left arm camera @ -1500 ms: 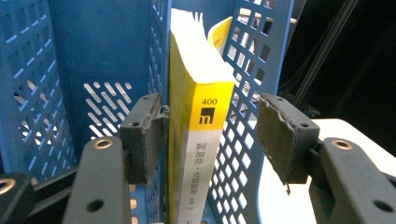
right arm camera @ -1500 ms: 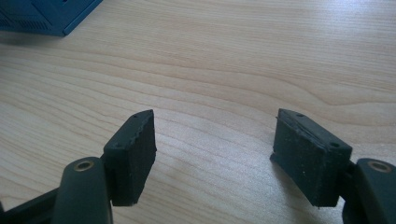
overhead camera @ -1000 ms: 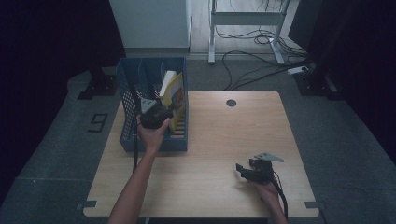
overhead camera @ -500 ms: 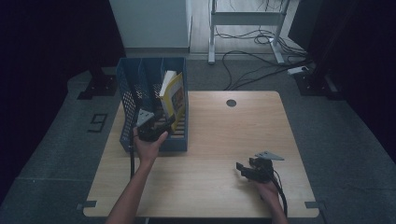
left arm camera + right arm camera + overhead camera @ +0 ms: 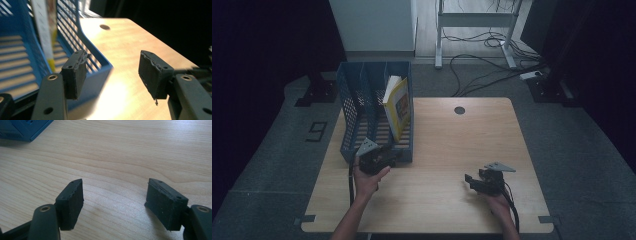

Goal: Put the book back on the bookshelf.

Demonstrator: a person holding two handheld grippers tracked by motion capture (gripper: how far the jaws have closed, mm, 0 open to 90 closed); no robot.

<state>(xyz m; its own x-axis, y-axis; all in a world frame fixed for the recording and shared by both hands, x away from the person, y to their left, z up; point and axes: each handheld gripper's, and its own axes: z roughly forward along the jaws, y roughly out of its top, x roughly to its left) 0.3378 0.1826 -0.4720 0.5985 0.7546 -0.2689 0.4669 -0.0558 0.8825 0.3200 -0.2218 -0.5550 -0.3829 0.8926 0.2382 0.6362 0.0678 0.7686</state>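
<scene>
A yellow-covered book stands tilted in the right compartment of the blue file rack at the counter's far left. The left hand-held gripper, over the rack a second ago, has drawn back to its near edge, jaws apart and empty. The right hand-held gripper stays near right, open, holding nothing.

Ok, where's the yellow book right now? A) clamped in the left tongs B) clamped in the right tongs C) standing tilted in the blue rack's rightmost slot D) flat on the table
C: the yellow book stands tilted in the rightmost slot of the blue rack; both tongs are open and empty.
</scene>
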